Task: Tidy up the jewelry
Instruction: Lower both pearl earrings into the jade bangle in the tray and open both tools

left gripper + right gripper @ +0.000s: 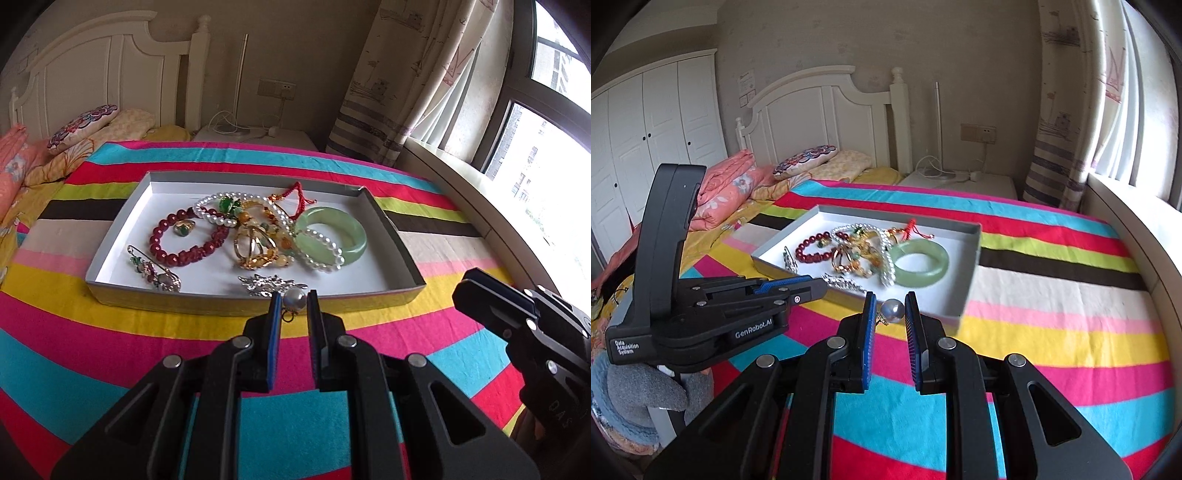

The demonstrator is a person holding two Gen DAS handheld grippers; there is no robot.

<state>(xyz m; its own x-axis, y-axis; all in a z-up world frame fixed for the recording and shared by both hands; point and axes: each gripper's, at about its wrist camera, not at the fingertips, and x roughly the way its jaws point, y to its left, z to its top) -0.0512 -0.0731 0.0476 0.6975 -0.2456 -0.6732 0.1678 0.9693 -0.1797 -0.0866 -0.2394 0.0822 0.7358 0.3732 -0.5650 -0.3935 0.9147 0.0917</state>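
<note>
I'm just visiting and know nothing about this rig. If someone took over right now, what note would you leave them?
Left gripper: shut on a pearl, held at the tray's near wall.
Right gripper: shut on a second pearl, also short of the tray.
In the tray: bangle, red bracelet and other pieces, heaped together.
Done: nothing visibly sorted.
Left: put both pearls down, then untangle the heap.

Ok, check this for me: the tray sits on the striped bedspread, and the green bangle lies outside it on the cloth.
One part is wrong. The green bangle lies inside the tray, at its right end, not outside on the cloth. The left wrist view shows this plainly. The tray does sit on the striped bedspread.
</note>
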